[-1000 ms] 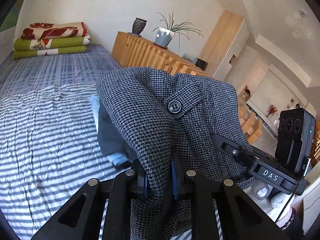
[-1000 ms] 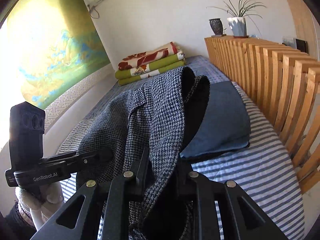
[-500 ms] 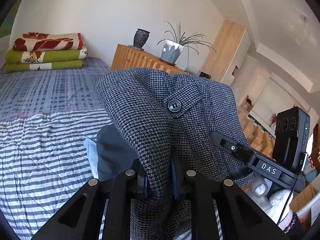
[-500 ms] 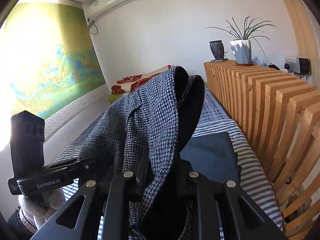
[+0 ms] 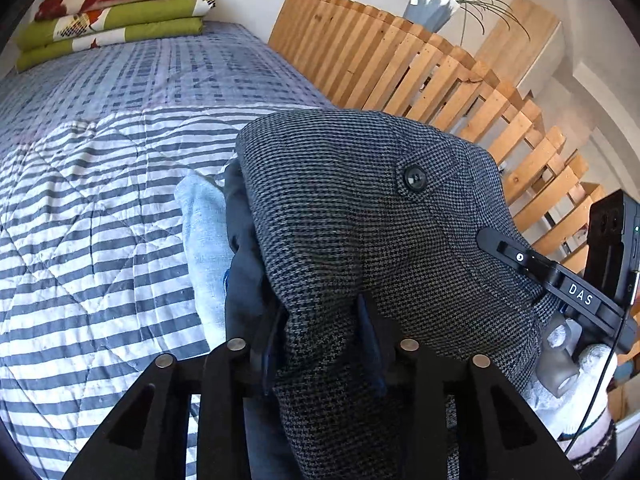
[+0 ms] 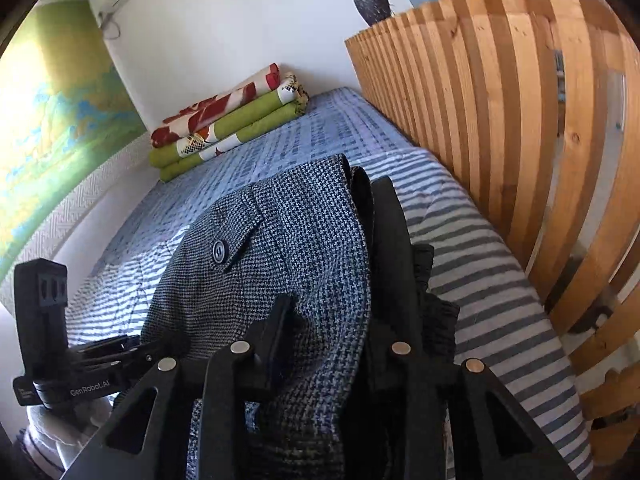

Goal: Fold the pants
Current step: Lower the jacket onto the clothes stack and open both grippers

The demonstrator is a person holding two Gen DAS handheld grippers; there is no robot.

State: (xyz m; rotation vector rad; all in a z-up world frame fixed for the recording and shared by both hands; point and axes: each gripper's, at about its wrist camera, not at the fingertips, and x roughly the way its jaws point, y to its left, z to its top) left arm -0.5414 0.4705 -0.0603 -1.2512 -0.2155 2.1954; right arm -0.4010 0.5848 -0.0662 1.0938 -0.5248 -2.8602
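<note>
Grey houndstooth pants (image 5: 360, 216) with a black button hang bunched over the striped bed. My left gripper (image 5: 320, 332) is shut on a fold of this cloth near the waist. In the right wrist view the same pants (image 6: 280, 248) drape over my right gripper (image 6: 332, 328), which is shut on the fabric; its right finger stands up along the black lining. The other gripper's body shows at each view's edge, held by a white-gloved hand (image 5: 576, 364). Most of the trouser legs are hidden below the fingers.
Folded dark and pale blue garments (image 5: 204, 232) lie on the bed (image 5: 80, 200) just behind the pants. A stack of folded blankets (image 5: 112, 8) sits at the far end. A wooden slatted partition (image 6: 500, 120) runs along the right side, with a vase and plant on top.
Both grippers have tipped downward and lowered toward the bed, carrying the pants with them. The grips have not changed.
</note>
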